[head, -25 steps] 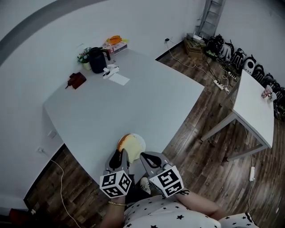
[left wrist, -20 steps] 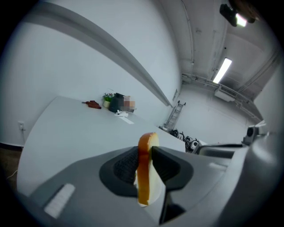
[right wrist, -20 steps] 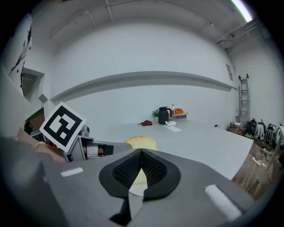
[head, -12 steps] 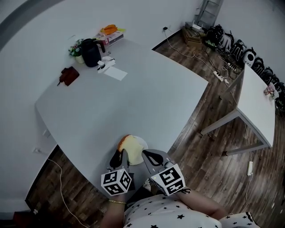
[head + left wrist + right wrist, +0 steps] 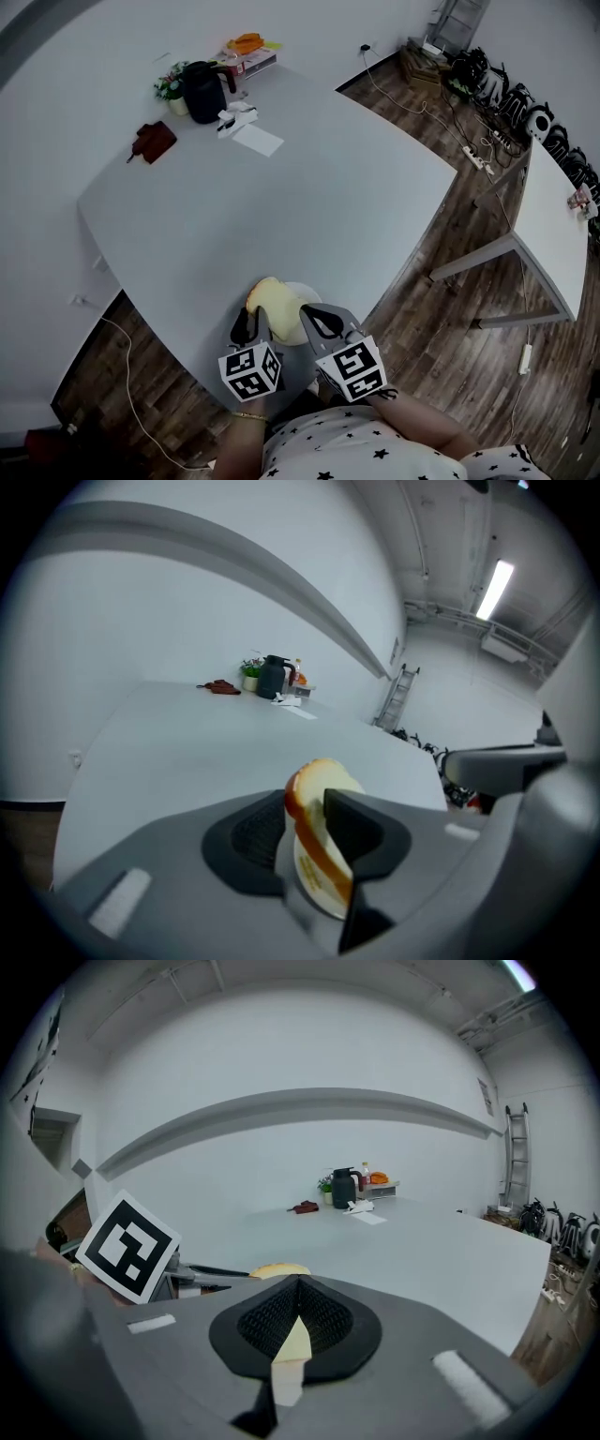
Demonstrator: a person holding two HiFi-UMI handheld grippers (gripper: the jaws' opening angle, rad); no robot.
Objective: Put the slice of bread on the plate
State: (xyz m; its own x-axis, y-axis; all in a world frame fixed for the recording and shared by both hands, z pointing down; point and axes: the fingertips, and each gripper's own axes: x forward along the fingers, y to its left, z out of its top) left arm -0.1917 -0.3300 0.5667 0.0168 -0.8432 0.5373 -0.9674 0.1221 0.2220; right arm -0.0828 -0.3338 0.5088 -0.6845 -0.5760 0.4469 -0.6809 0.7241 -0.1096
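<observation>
The slice of bread [image 5: 272,293], pale with a brown crust, stands on edge between the jaws of my left gripper [image 5: 255,324], its lower edge on the white plate [image 5: 303,292] at the table's near edge. In the left gripper view the jaws are opening: the bread [image 5: 314,799] leans on the right pad, while the left pad looks just clear of it, above the plate [image 5: 317,890]. My right gripper [image 5: 315,320] is beside it at the plate's right, pads together with nothing held [image 5: 295,1321]. The bread's top [image 5: 278,1269] shows beyond them.
At the grey table's [image 5: 309,187] far corner stand a black jug [image 5: 203,91], a small plant [image 5: 172,90], a dark red object [image 5: 155,141], a paper [image 5: 259,141] and orange boxes [image 5: 248,47]. A second white table [image 5: 553,225] is at the right, with cables and gear on the wood floor.
Both grippers have sunk toward the table's near edge. The bread has come down onto the plate, and the left jaws stand a little wider.
</observation>
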